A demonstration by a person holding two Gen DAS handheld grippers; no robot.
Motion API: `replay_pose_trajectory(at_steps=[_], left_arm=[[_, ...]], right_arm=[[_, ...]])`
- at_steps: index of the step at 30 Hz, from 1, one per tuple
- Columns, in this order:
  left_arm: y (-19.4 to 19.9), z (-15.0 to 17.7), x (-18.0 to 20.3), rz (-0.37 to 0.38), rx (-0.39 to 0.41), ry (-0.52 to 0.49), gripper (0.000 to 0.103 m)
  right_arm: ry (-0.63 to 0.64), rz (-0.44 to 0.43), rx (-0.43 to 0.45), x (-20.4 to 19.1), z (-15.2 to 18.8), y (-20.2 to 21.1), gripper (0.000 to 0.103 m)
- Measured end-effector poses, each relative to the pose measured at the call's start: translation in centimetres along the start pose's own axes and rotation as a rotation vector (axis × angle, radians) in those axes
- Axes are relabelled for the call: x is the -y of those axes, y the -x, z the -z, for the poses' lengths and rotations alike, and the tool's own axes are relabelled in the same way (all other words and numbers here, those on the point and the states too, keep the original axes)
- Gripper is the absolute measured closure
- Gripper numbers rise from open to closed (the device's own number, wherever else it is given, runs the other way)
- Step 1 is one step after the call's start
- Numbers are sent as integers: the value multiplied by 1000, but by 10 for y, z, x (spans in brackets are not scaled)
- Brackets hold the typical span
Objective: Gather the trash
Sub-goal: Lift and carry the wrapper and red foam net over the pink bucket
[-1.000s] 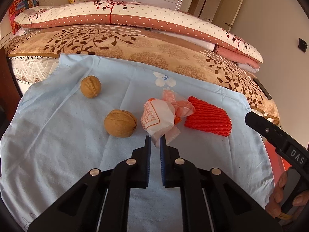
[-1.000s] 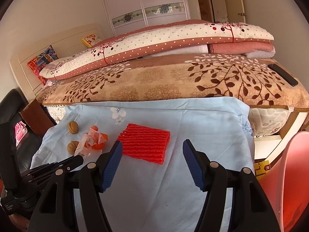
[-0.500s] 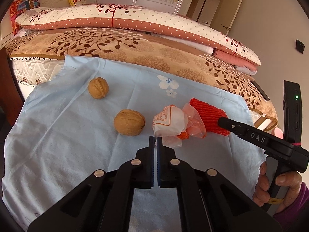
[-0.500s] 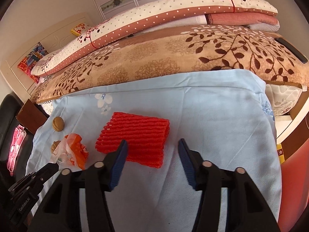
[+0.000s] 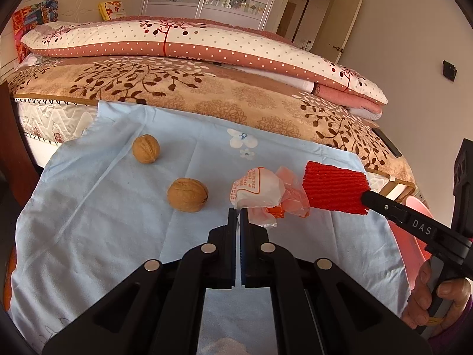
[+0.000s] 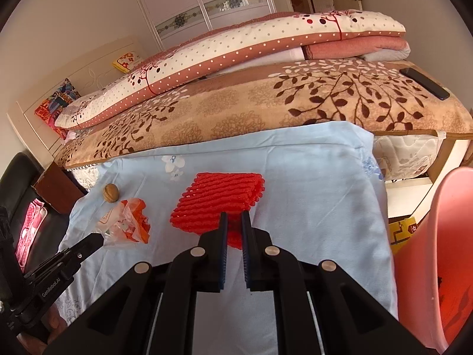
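Since a second ago your right gripper (image 6: 233,222) has closed from wide apart onto the near edge of the red foam net (image 6: 218,199), and your left gripper (image 5: 238,214) has pinched its small gap shut and lifted the crumpled plastic wrapper (image 5: 257,190) a little.

Nearest you, in the left wrist view, the left jaws are clenched on the wrapper's lower edge at 12 o'clock; its white and orange bulk hangs just above the tips. One walnut (image 5: 187,194) lies on the pale blue cloth (image 5: 88,222) at 10 o'clock of those tips, well apart from them. A second walnut (image 5: 146,149) sits farther off at 11 o'clock. At 3 o'clock your right hand (image 5: 434,298) holds its black gripper handle.

In the right wrist view, the right jaws are grasping the foam net at 12 o'clock, and the net spreads away from them over the cloth. At 3 o'clock stands a pink bin (image 6: 437,254). Beyond the cloth, at 12 o'clock, lies the bed (image 6: 266,106) with folded quilts stacked on it.
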State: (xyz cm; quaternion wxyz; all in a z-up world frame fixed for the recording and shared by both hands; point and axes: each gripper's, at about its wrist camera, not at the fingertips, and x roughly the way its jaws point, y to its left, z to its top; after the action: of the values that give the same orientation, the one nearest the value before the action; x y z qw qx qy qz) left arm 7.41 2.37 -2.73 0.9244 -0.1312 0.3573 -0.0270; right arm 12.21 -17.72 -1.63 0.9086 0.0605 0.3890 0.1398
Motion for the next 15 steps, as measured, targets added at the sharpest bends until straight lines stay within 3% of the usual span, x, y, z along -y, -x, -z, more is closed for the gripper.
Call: replay_pose_trajectory(at_steps=[15], left_arm=[[25,3,46,38,35,-74,102]], right_arm=[[-19,46,83,23,25,71,95]])
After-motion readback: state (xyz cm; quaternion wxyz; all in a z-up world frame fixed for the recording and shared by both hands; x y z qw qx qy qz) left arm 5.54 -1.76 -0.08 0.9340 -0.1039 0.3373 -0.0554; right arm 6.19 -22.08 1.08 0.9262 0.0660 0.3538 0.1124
